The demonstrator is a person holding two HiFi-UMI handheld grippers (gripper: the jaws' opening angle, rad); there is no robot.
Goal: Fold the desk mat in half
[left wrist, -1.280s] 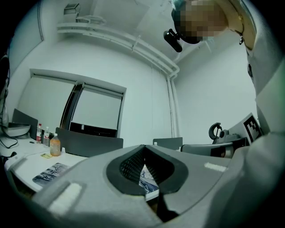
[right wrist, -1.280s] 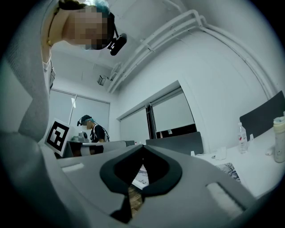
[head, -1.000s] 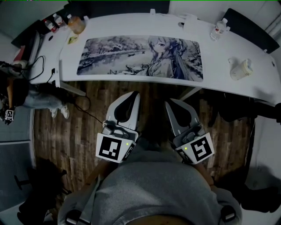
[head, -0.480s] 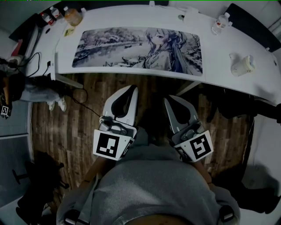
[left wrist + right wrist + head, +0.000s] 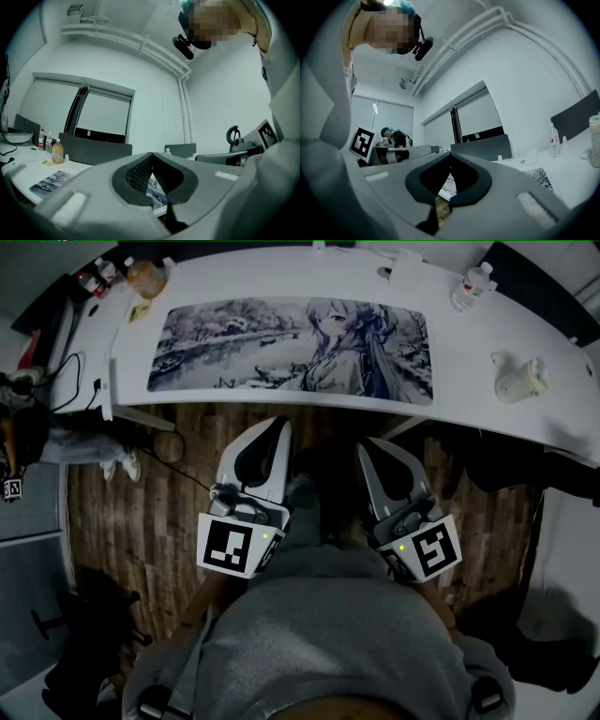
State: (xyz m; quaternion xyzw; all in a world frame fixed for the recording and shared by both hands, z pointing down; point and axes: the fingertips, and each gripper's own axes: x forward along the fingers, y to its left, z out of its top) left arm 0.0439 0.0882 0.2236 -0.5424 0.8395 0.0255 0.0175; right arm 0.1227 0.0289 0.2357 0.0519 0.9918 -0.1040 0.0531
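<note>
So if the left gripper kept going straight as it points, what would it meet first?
Probably the near edge of the white desk, just before the desk mat. The left gripper, shut and empty, has nothing between. Height is hard to judge; it might skim over the mat instead.

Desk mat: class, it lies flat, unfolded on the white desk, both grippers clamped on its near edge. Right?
No. The desk mat lies flat and unfolded on the white desk, but the left gripper and right gripper hang shut and empty short of its near edge: head view.
</note>
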